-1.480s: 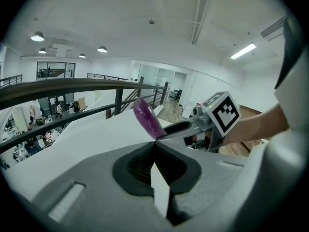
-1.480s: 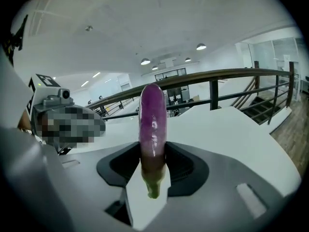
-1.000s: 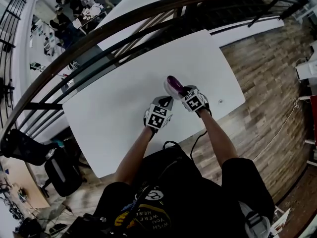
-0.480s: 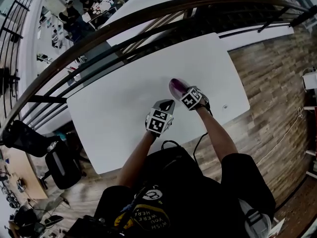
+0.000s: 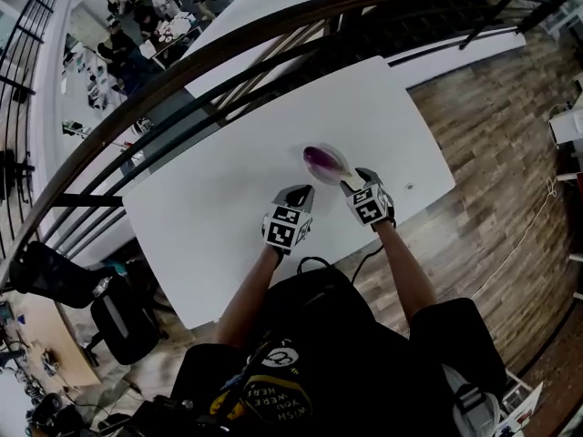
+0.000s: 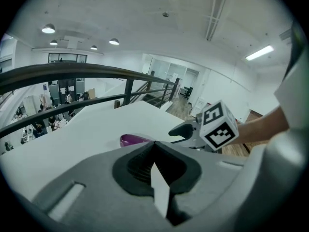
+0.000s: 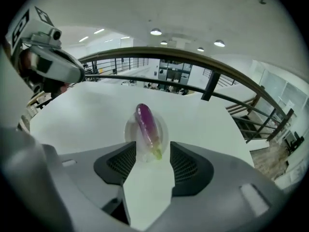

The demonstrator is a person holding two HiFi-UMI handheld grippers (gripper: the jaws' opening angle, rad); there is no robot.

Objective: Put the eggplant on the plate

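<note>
A purple eggplant [image 5: 321, 159] [image 7: 147, 127] lies lengthwise on a small pale plate [image 5: 335, 167] [image 7: 129, 129] on the white table [image 5: 228, 198]. My right gripper [image 5: 352, 186] [image 7: 153, 152] sits just on the near side of the plate. Its jaws are opening, and only the eggplant's green stem end reaches between the pad tips, untouched. My left gripper [image 5: 306, 192] [image 6: 154, 143] hovers to the left of the plate with its pads together and nothing in them. Over its jaws a sliver of the eggplant [image 6: 133, 139] shows, with the right gripper [image 6: 186, 130] beside it.
A dark curved handrail [image 5: 273, 25] with bars runs along the table's far side. The table's right corner [image 5: 446, 185] ends over wooden floor. A small dark dot [image 5: 407, 187] marks the tabletop to the right of the right gripper.
The right gripper has let go of the eggplant and drawn back toward me. The eggplant now rests on the plate. The left gripper has hardly moved.
</note>
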